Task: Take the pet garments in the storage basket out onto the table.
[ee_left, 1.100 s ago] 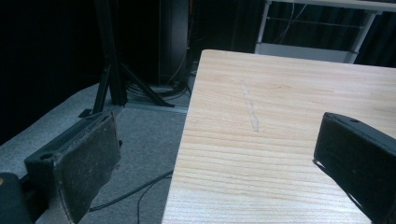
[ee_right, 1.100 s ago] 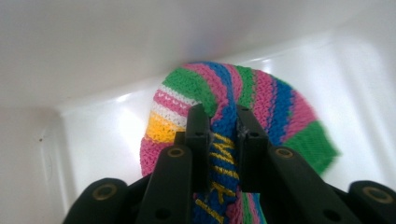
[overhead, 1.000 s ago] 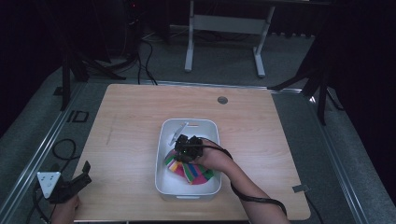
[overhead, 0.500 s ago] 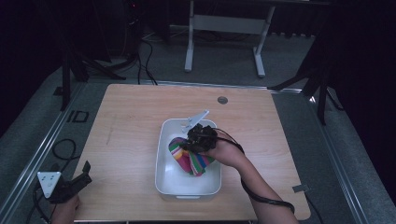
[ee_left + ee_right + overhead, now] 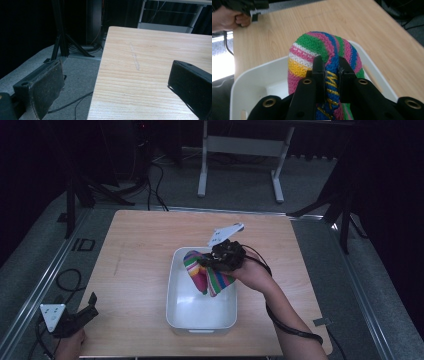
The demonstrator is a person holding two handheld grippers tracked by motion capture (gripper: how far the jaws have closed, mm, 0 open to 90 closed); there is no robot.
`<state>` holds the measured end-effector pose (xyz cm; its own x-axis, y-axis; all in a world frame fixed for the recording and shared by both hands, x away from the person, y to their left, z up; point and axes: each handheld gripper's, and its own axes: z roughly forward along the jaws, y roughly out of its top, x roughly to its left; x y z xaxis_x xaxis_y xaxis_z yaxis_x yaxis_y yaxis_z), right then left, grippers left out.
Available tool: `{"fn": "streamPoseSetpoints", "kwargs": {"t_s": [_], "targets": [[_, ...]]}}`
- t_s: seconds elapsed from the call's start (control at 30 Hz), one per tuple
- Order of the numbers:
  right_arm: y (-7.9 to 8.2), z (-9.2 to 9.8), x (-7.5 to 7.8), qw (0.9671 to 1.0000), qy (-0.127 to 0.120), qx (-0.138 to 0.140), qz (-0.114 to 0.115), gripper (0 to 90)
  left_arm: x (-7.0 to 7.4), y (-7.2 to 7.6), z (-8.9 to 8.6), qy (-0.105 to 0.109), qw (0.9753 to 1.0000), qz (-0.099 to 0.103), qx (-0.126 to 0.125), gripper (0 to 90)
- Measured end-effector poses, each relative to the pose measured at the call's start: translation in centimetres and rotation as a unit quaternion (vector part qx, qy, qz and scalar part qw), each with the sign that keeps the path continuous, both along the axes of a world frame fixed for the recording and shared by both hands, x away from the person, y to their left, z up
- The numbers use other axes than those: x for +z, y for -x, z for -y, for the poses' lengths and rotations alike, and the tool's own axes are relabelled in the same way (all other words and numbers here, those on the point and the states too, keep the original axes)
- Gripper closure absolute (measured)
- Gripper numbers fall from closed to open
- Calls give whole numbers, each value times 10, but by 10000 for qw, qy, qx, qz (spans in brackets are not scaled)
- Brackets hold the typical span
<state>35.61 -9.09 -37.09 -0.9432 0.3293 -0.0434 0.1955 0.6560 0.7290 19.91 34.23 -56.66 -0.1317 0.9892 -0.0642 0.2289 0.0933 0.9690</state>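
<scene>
Knit cloth (image 5: 322, 50) lower part behind tongs (image 5: 329, 65)

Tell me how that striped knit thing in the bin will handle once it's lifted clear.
Probably floppy: the knit folds over the right gripper and droops toward the bin. Likely light, since one pinch holds it up. Its coarse weave should resist slipping between the shut jaws.

There was one wooden table (image 5: 150, 270), and on it one white tub (image 5: 200, 320). One striped knitted cloth (image 5: 207, 272) was in view, hanging over the tub. Two grippers were there, a left gripper (image 5: 91, 301) and a right gripper (image 5: 206, 261), and each had two black jaws. Two hands showed, one per gripper.
</scene>
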Motion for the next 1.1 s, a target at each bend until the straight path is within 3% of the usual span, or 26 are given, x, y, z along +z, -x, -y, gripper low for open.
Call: {"fn": "streamPoseSetpoints", "kwargs": {"t_s": [0.27, 0.5, 0.77, 1.1], "targets": [[-2, 17, 33, 9992, -307, -139, 213, 798, 0, 0, 0, 4, 10000, -5, -4, 9], [-5, 43, 51, 9974, -521, -355, 337, 797, 0, 0, 0, 1, 10000, -5, 0, 9], [-9, 82, 58, 9941, -694, -755, 365, 797, 0, 0, 0, -18, 10000, -17, 0, 9], [-13, 133, 56, 9887, -639, -1273, 457, 797, 0, 0, 0, -31, 10000, -19, 2, 9]]}}
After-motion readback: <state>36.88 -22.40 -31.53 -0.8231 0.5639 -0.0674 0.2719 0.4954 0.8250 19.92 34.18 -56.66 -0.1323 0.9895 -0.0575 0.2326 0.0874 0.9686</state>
